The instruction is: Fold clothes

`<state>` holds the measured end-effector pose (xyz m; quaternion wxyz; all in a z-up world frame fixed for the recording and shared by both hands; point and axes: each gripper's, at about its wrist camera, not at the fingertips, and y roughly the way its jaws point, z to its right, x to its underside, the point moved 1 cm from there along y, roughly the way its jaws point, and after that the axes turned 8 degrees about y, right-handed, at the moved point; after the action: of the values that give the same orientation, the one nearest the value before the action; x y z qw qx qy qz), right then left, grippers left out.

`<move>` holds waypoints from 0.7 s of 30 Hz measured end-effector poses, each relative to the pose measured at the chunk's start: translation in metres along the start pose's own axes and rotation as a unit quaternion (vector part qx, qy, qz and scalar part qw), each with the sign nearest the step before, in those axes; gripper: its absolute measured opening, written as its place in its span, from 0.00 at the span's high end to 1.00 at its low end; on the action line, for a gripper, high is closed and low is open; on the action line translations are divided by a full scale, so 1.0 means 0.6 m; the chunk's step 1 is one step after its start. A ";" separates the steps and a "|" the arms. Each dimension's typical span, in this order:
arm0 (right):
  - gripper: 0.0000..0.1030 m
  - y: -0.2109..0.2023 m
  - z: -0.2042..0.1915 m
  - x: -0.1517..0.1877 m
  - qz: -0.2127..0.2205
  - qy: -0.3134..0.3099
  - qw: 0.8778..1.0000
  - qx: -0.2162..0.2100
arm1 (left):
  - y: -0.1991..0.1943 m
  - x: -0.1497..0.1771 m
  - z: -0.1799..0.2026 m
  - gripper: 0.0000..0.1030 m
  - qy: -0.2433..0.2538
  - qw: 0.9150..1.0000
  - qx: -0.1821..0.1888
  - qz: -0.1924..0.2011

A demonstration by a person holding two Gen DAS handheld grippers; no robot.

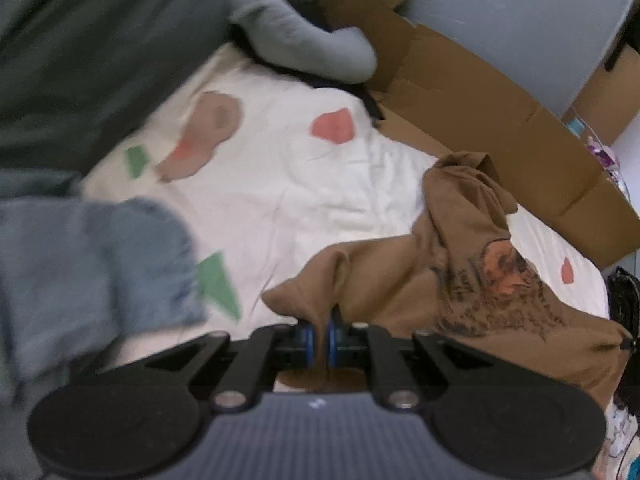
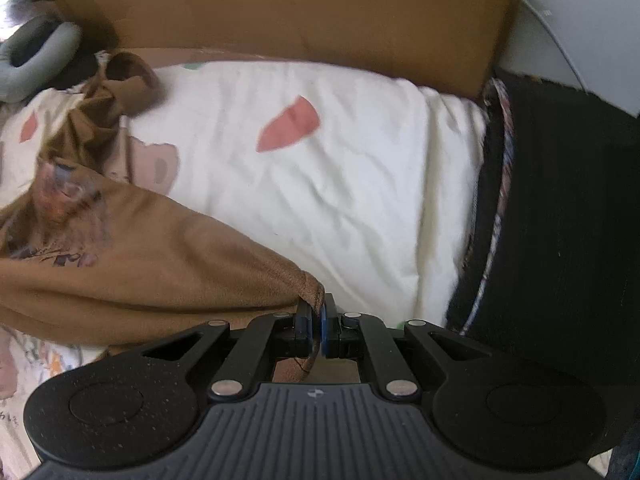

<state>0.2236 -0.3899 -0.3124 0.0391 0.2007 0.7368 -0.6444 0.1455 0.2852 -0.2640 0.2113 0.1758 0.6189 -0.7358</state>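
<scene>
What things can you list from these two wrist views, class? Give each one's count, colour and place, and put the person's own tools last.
brown T-shirt: one, brown with a dark and orange print, crumpled on the bed sheet, pinched at two points
bed sheet: one, white with red, green and pinkish shapes, spread under everything
cardboard: several brown pieces, standing along the far edge of the bed
grey cushion: one, grey, curved, at the far corner
blue-grey clothes: blurred pile, left of the left wrist view
black fabric: one, black with a patterned edge, right of the right wrist view
left hand-held gripper: black, shut on the T-shirt
right hand-held gripper: black, shut on the T-shirt's edge
</scene>
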 end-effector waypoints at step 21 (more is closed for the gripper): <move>0.99 -0.097 -0.095 0.060 -0.030 -0.075 0.996 -0.045 | -0.279 0.177 -0.023 0.93 -0.093 0.993 -0.057 -0.038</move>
<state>0.1819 -0.3309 -0.2602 0.0837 0.1273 0.7657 -0.6249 -0.0331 0.3131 -0.1820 0.2493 0.0712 0.6438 -0.7200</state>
